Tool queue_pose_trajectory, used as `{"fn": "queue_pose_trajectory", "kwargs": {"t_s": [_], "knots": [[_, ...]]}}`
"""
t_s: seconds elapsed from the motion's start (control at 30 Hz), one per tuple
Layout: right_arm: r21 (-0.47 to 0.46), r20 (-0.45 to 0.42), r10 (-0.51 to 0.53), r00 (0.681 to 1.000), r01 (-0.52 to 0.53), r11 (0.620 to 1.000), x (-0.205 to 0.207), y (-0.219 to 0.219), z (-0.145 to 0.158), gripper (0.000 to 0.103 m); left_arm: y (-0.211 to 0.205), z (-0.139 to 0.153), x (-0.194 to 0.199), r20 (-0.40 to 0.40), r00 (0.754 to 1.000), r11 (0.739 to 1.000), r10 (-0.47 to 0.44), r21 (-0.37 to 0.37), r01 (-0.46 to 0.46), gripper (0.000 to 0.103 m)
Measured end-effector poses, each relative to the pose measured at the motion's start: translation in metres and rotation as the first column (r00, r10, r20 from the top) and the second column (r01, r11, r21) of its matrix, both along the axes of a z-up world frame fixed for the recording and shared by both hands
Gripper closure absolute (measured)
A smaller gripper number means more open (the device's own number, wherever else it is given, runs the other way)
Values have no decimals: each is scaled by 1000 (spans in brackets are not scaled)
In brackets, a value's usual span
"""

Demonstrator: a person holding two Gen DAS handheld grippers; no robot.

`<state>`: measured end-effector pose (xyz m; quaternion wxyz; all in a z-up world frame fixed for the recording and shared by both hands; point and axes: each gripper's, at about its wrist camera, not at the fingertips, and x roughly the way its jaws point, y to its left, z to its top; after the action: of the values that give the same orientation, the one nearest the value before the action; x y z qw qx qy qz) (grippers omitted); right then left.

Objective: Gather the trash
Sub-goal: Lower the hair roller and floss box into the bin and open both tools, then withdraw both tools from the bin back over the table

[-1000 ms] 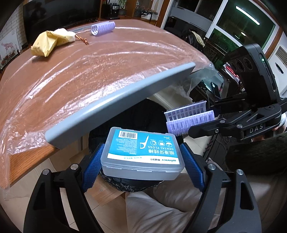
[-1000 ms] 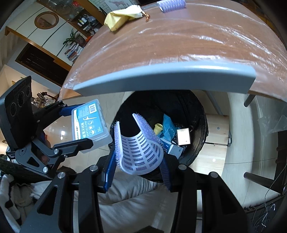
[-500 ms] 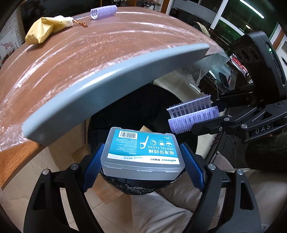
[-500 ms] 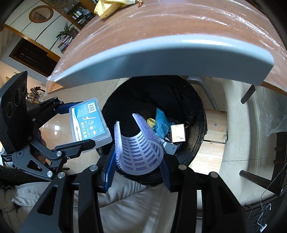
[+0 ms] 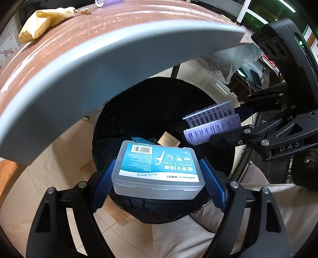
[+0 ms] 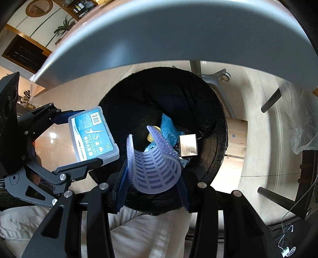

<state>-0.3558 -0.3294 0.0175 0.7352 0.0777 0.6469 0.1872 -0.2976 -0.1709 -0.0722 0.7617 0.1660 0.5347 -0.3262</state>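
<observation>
1. The landmark is the black-lined trash bin (image 5: 139, 111), which stands on the floor under the edge of the counter (image 5: 111, 23); a grey curved panel (image 5: 95, 65) juts out over the far part of its rim.
2. The left claw (image 5: 157, 178) is clamped on a clear dental floss box (image 5: 158, 168) with a blue label, its blue pads pressing the two short ends. The box hangs above the near part of the bin's mouth.
3. The right claw (image 6: 152, 178) is squeezed together on a purple hair roller (image 6: 155, 170), which is flattened into a trough between the pads. It too hangs over the bin's mouth, just to the right of the floss box.
4. Inside the bin, at the bottom, lie a blue wrapper (image 6: 168, 129), a small yellow item (image 6: 152, 135) and a small pale carton (image 6: 187, 144).
5. On the counter, well away from the bin, sit a crumpled yellow bag (image 5: 41, 23) and a second purple roller (image 5: 105, 2) at the far edge.
6. Light trousers of the person (image 6: 139, 234) show just on the near side of the bin.
</observation>
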Motion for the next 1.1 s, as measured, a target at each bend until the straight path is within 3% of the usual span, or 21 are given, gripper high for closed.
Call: {"fn": "queue_pose_trajectory", "kwargs": {"t_s": [0.47, 0.57, 0.6, 0.63, 0.83, 0.93, 1.1], "knots": [[-52, -23, 29, 999, -30, 998, 7, 13, -15, 60, -3, -25, 7, -10, 1000, 998, 16, 60, -16, 19], [-19, -23, 22, 999, -23, 1000, 8, 11, -15, 53, -1, -22, 9, -58, 998, 1000, 11, -9, -11, 19], [-4, -28, 17, 999, -17, 1000, 7, 10, -14, 38, -1, -21, 10, -59, 998, 1000, 14, -12, -15, 18], [8, -29, 5, 1000, -5, 1000, 7, 8, -13, 33, -1, -22, 10, -60, 998, 1000, 14, -11, -14, 17], [-7, 5, -45, 999, 46, 999, -4, -14, 8, 32, 13, -16, 7, -150, 988, 998, 24, -57, -33, 17], [9, 29, -85, 996, 85, 996, -12, -31, 34, 32, 19, 7, -2, -127, 992, 997, 12, -75, -22, 17], [52, 231, -51, 972, 40, 998, -17, -36, 119, 29, 38, 106, -17, 117, 993, 981, -18, -190, 40, 15]]}}
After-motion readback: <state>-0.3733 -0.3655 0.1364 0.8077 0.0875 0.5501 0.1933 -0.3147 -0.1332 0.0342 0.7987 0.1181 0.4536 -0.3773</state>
